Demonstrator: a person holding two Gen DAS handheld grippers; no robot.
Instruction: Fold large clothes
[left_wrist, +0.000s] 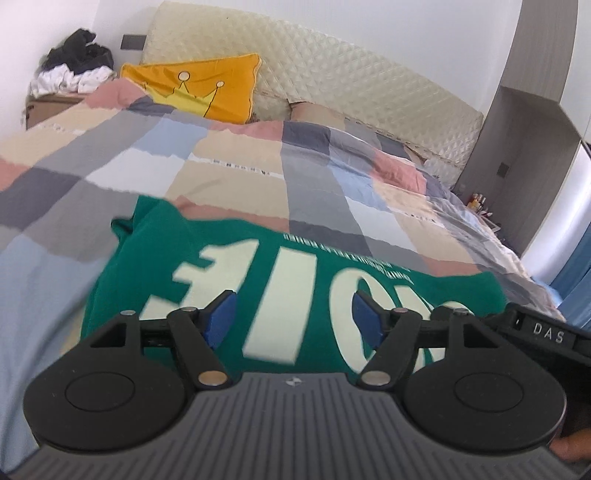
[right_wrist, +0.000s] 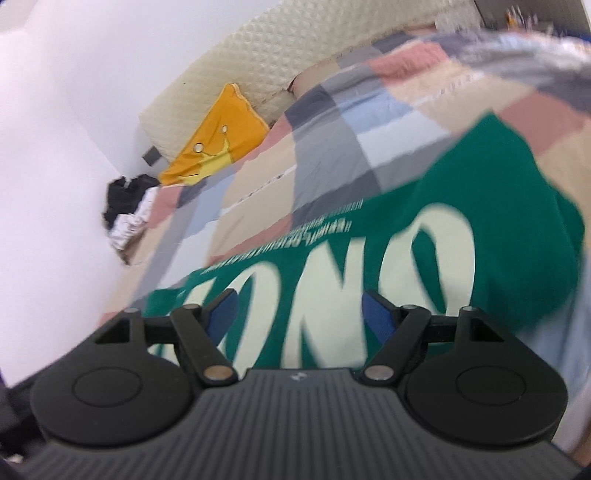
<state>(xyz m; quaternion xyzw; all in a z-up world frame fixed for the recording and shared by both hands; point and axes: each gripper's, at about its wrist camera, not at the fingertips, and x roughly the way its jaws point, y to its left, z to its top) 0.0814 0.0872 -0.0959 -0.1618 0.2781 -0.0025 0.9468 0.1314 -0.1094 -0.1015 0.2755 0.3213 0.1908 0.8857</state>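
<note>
Both wrist cams sit low and close over the shirt (left_wrist: 288, 258) (right_wrist: 424, 236), facing the headboard (left_wrist: 332, 70) (right_wrist: 273, 51); right view's rolled sideways.

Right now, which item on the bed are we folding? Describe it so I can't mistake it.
On the bed's patchwork quilt, look at the near end, just ahead of both open hand-held grippers. The green garment lies there; only it carries huge cream letters, unlike the yellow crown pillow by the headboard.
</note>
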